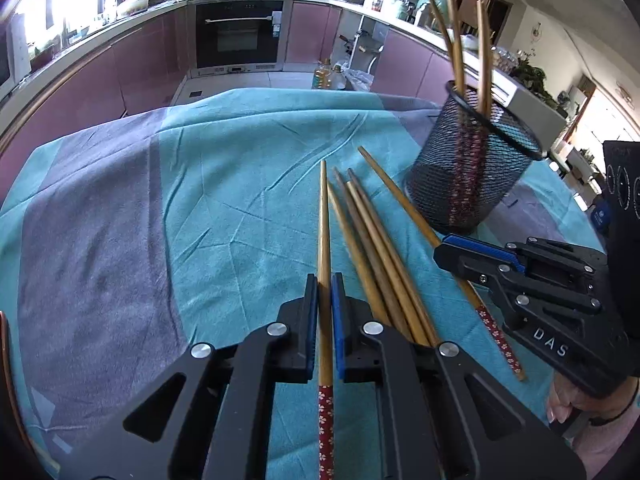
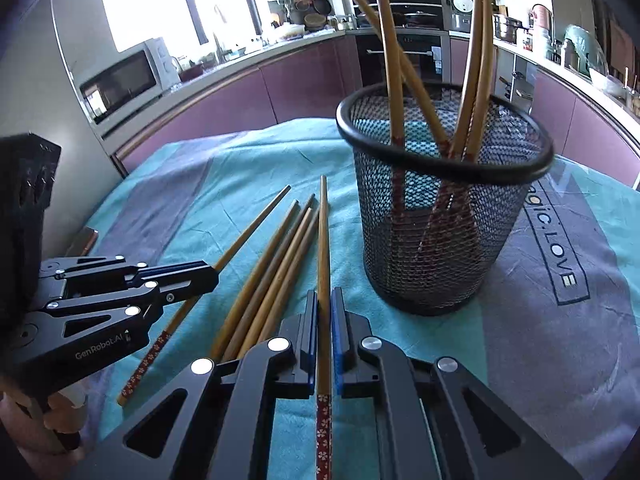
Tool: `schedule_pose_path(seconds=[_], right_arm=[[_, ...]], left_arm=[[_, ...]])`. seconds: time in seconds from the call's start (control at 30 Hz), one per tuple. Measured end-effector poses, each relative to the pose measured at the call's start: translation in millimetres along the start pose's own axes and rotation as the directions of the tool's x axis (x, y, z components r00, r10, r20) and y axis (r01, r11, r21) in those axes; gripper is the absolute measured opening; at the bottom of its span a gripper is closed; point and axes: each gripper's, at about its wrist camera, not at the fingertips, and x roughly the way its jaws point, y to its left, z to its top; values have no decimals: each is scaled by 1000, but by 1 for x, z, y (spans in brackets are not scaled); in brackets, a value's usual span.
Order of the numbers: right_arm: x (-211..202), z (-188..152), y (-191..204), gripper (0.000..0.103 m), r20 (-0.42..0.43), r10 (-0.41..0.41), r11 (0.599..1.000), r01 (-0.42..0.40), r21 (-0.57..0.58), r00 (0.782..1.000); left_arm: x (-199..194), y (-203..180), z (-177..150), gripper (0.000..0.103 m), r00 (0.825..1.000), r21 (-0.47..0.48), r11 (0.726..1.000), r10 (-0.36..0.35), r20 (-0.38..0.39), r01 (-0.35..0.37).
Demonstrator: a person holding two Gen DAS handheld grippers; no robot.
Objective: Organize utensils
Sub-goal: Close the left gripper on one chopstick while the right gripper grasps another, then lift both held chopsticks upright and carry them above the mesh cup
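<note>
Nearest item, left-wrist view: left tool [image 1: 325, 280], clenched on one wooden chopstick [image 1: 324, 240] with a red flowered handle, lying on the teal cloth [image 1: 220, 184] that covered the table.

Right-wrist view: right tool [image 2: 325, 298], likewise clenched on one chopstick [image 2: 323, 248] of the same pattern, also on the cloth.

Loose chopsticks on the cloth: six in all. Two were gripped; four formed a fanned bundle [image 1: 372, 248] between the gripped pair, handles near, tips far.

Mesh cup [image 2: 436, 216], black wire, one: stood upright to the far right of the bundle, apart from it. It held four chopsticks [image 2: 390, 60], red ends down, leaning on the rim.

Shown only by the right-wrist view: lettering on the cloth [image 2: 560, 256] right of the cup, and one microwave [image 2: 120, 84] on the far left counter. Shown only by the left-wrist view: two oil bottles [image 1: 328, 76] on the floor beyond the table.
</note>
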Motion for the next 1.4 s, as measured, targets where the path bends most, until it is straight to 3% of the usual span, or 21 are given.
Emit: schedule_pose_path(seconds=[0.2, 0.7, 0.83, 1.07, 1.4], right_arm=[[-4, -8, 6, 6, -38, 49, 998, -50, -45, 998], [13, -5, 11, 6, -85, 48, 997, -54, -63, 995], [1, -3, 7, 6, -49, 73, 996, -75, -48, 996], [-38, 5, -1, 6, 42, 97, 994, -95, -46, 994], [-88, 18, -19, 6, 183, 113, 994, -112, -12, 977]], left_arm=[[-3, -8, -10, 8, 999, 49, 998, -31, -20, 32], [13, -7, -4, 8, 996, 55, 997, -57, -64, 61], [10, -4, 0, 8, 994, 17, 995, -93, -63, 94], [-17, -13, 6, 8, 994, 47, 993, -111, 17, 110], [-73, -23, 22, 8, 972, 100, 977, -202, 124, 190]])
